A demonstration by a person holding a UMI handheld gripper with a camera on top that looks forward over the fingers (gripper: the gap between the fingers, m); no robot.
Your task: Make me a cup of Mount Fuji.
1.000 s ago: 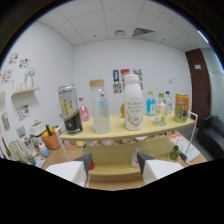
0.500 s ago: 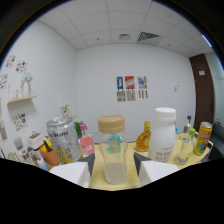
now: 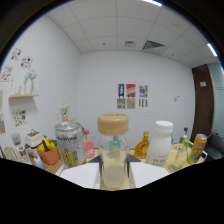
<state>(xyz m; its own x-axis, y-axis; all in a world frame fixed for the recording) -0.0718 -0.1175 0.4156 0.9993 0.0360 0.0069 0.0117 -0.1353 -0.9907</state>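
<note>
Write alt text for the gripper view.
A clear bottle with a tan lid stands between the open tongs. A silver can stands to one side, a white bottle and an amber bottle to the other, before a white wall with posters.

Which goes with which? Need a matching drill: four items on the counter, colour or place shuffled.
Items:
1 jar
2 can
3 white bottle
4 amber bottle

Descriptions:
A silver, beside the jar
B tan lid, between the tongs
C between jar and white bottle
D white cap, beside the amber bottle

Pairs: 1-B, 2-A, 3-D, 4-C
</note>
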